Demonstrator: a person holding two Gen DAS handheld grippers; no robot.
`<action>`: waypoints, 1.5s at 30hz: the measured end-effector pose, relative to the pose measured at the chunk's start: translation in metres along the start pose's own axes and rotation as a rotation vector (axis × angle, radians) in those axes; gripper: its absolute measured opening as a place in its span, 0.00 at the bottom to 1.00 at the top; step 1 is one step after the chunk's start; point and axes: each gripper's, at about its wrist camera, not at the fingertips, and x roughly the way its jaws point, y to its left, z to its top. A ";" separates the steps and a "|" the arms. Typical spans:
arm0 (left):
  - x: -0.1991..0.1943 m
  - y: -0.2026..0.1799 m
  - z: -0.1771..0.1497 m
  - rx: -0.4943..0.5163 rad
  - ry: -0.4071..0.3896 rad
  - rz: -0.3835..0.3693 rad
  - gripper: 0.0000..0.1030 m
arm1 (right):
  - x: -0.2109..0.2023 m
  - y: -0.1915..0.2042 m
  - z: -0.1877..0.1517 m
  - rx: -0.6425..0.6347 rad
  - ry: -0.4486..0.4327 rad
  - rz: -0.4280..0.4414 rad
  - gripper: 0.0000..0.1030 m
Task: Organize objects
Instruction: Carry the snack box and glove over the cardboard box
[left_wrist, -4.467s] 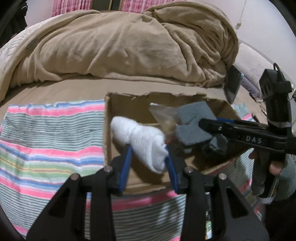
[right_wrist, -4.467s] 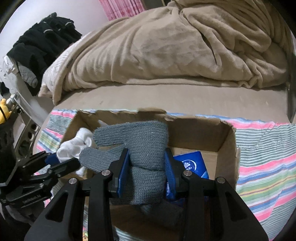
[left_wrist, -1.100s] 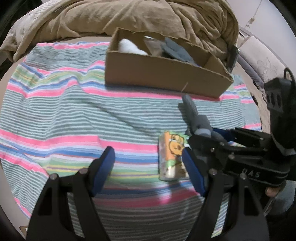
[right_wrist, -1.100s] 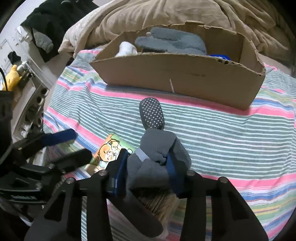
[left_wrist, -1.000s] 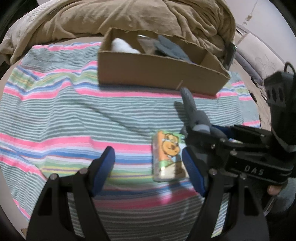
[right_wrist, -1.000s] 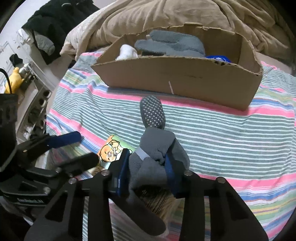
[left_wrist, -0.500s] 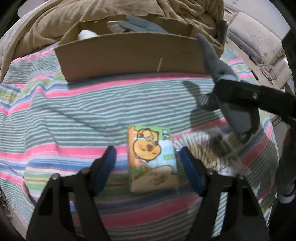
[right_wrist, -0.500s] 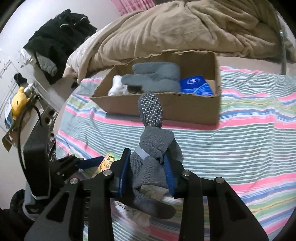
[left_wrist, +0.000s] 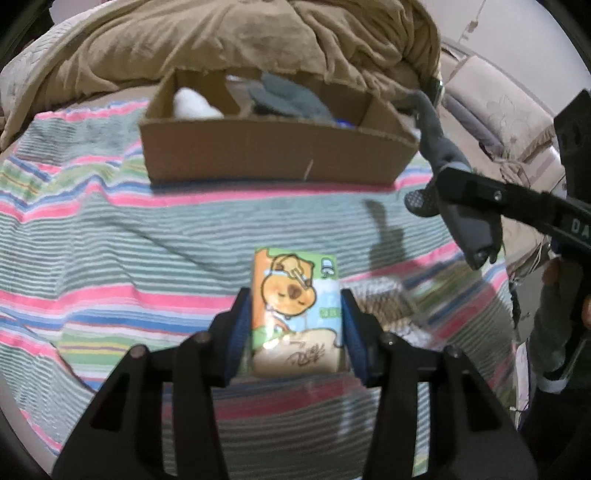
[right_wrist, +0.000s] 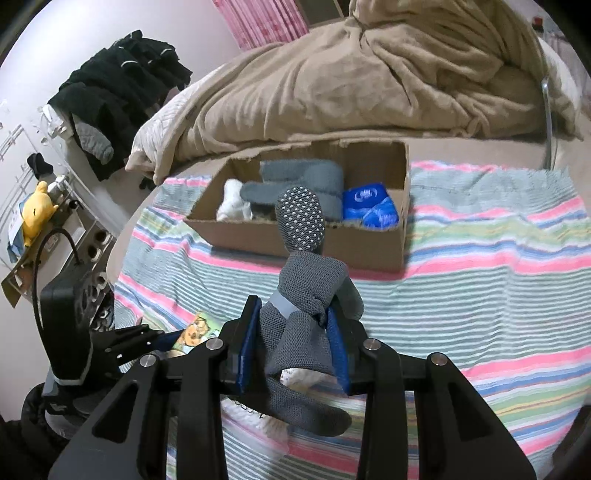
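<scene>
My left gripper (left_wrist: 295, 325) is shut on an orange and green cartoon tissue pack (left_wrist: 295, 306) lying on the striped blanket (left_wrist: 110, 229). My right gripper (right_wrist: 291, 343) is shut on a grey knotted sock pair (right_wrist: 306, 288) with white grip dots, held above the blanket; it also shows at the right of the left wrist view (left_wrist: 439, 147). The cardboard box (right_wrist: 369, 247) beyond holds a white sock roll (right_wrist: 232, 203), grey socks (right_wrist: 303, 181) and a blue packet (right_wrist: 373, 206).
A clear bag of brown and white items (left_wrist: 384, 299) lies on the blanket right of the tissue pack. A tan duvet (right_wrist: 351, 81) is heaped behind the box. Black clothes (right_wrist: 118, 96) and a yellow plush toy (right_wrist: 37, 210) sit at the far left.
My left gripper has closed on the tissue pack, having been open around it. My right gripper has lifted the grey sock pair higher and toward the box.
</scene>
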 end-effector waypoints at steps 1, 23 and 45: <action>-0.003 0.001 0.001 -0.006 -0.007 -0.004 0.46 | -0.002 0.001 0.002 -0.002 -0.005 -0.003 0.36; -0.042 0.025 0.063 0.015 -0.168 0.035 0.46 | -0.013 -0.008 0.062 -0.046 -0.095 -0.048 0.36; 0.004 0.049 0.125 0.019 -0.195 0.061 0.47 | 0.074 -0.028 0.089 -0.117 -0.047 -0.176 0.36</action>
